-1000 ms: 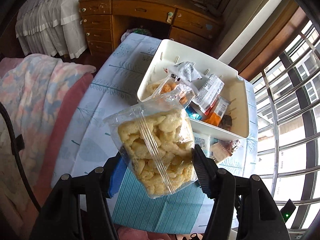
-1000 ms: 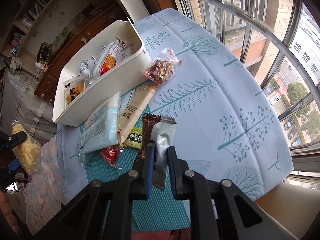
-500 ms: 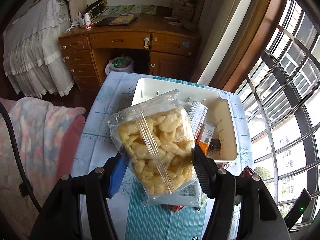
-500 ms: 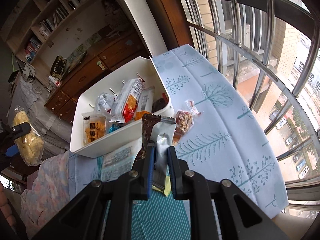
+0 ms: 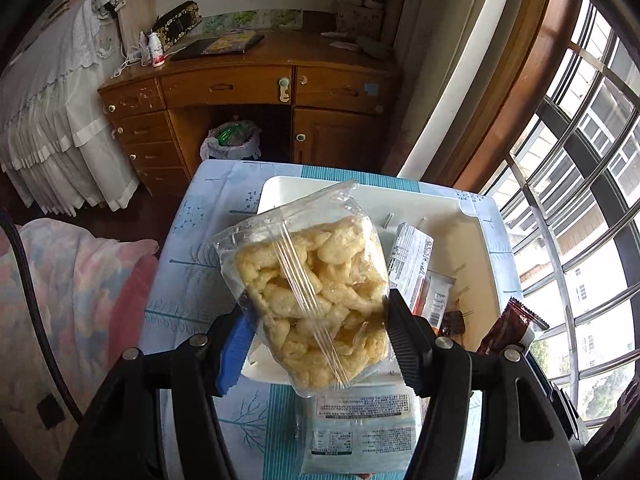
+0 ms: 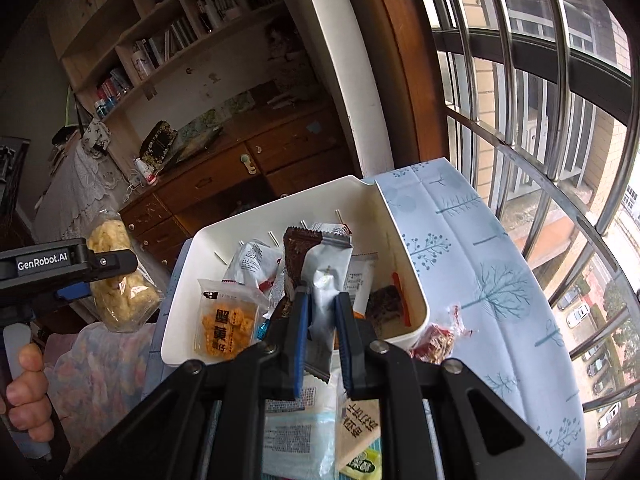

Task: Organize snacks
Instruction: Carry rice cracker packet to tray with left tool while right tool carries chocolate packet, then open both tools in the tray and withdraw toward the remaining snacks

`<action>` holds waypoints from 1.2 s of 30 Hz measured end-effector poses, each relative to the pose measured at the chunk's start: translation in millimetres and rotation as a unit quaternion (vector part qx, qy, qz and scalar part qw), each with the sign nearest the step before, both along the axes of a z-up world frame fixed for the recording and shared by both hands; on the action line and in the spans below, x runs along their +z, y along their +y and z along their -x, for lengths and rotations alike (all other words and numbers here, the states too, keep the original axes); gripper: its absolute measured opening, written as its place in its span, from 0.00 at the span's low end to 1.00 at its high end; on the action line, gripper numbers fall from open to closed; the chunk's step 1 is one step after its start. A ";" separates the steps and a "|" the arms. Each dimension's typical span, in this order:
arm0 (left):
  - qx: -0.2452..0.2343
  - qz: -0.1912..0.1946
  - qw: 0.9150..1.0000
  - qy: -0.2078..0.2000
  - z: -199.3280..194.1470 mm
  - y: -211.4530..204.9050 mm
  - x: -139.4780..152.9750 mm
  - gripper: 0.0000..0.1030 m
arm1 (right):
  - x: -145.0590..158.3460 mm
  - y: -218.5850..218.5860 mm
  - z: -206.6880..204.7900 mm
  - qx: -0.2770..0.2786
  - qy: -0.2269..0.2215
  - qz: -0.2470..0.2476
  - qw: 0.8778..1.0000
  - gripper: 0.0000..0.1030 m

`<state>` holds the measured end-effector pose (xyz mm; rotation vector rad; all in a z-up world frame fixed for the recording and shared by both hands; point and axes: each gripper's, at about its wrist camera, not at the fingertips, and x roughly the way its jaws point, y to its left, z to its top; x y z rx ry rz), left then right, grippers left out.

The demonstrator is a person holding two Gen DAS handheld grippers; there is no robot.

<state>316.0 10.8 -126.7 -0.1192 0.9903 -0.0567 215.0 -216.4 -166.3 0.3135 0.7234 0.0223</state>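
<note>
The left gripper (image 5: 316, 320) is about half open and clamps a clear bag of puffs (image 5: 308, 296), held above the white bin (image 5: 476, 240). The right gripper (image 6: 320, 312) is closed tight on a grey-brown bar (image 6: 320, 272) over the bin's near wall, above the snacks inside.

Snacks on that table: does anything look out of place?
A few snacks lie outside the white bin: a red-filled clear packet against its outer wall, and a pale blue pack in front. Nothing looks spilled or torn.

Left tool (image 5: 316, 332) half-spread, gripping; right tool (image 6: 322, 316) clamped nearly closed.
</note>
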 end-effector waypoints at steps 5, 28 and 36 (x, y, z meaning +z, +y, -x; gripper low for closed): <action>-0.005 -0.011 1.000 -0.002 -15.2 -2.6 -17.0 0.59 | -11.0 7.2 -17.6 0.009 0.001 0.027 1.000 0.14; 0.002 -0.022 1.000 0.021 -5.4 -15.1 -20.6 0.79 | -18.8 -7.6 -24.4 -0.020 0.025 0.024 0.999 0.31; 0.004 -0.018 1.000 0.000 37.1 -11.8 5.6 0.79 | 3.7 -7.5 7.2 -0.014 -0.005 0.026 1.000 0.32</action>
